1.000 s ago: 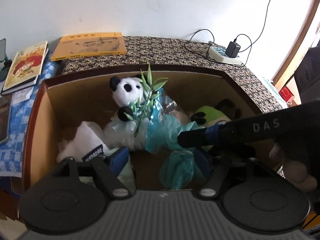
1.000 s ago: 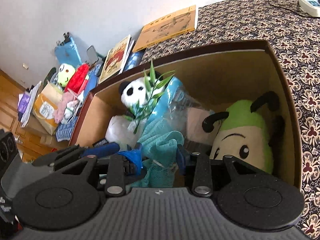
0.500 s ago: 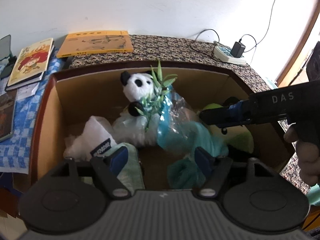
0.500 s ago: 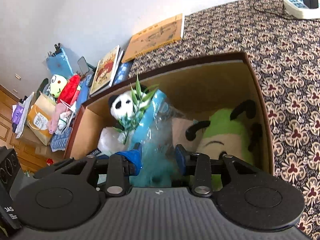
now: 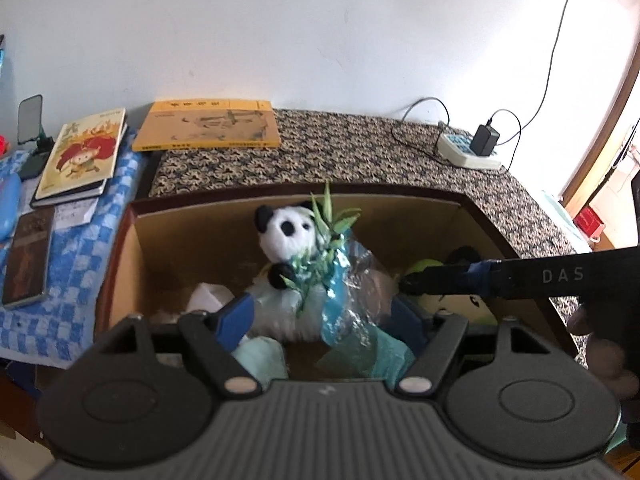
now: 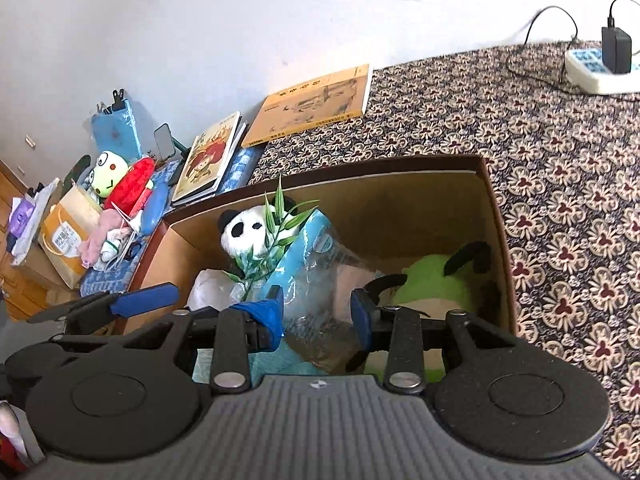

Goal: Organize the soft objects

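Both grippers hang over an open cardboard box (image 5: 120, 256). The left gripper (image 5: 324, 320) stands wide open, holding nothing. The right gripper (image 6: 318, 312) has a narrower gap, with crinkled clear wrap (image 6: 324, 272) between its pads; whether they press it, I cannot tell. Inside the box lie a panda plush (image 5: 284, 232) with green leaves, teal cloth (image 5: 368, 348), and a green plush (image 6: 436, 284) at the right. The box sits on a patterned cloth (image 6: 560, 184) by a white wall, near a yellow book (image 5: 208, 126) and power strip (image 5: 464, 150).
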{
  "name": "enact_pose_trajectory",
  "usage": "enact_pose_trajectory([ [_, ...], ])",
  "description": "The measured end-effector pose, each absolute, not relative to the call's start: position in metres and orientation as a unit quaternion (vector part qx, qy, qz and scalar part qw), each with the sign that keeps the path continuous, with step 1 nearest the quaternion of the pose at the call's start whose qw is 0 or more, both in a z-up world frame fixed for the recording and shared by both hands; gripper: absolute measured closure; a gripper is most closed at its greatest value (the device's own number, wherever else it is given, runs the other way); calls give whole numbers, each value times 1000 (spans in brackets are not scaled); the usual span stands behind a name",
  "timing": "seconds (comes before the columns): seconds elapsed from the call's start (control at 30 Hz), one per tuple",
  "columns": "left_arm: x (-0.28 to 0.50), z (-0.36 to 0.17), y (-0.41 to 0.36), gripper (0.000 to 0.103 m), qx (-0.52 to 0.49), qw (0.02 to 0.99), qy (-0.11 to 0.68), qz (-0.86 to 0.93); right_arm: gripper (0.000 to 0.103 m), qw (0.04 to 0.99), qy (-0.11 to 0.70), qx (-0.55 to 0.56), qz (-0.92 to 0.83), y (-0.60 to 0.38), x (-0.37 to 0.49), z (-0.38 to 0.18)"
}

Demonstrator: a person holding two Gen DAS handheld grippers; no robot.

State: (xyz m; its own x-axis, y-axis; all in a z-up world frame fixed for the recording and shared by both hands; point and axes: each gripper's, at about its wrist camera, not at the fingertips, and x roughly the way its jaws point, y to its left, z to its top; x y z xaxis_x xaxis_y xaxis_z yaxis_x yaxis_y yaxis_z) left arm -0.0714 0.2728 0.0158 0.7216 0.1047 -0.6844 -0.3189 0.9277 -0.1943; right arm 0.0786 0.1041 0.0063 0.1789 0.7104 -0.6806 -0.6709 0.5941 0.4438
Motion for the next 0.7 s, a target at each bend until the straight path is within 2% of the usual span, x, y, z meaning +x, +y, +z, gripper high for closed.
enact_pose_trajectory([
  [0.37, -57, 23, 237, 29, -120, 914, 370, 114, 83, 790, 416, 21, 450, 79, 72, 17],
  [0.7, -35, 42, 160, 29, -69, 916, 379, 113, 83, 818, 372, 37, 437, 25, 80, 27],
])
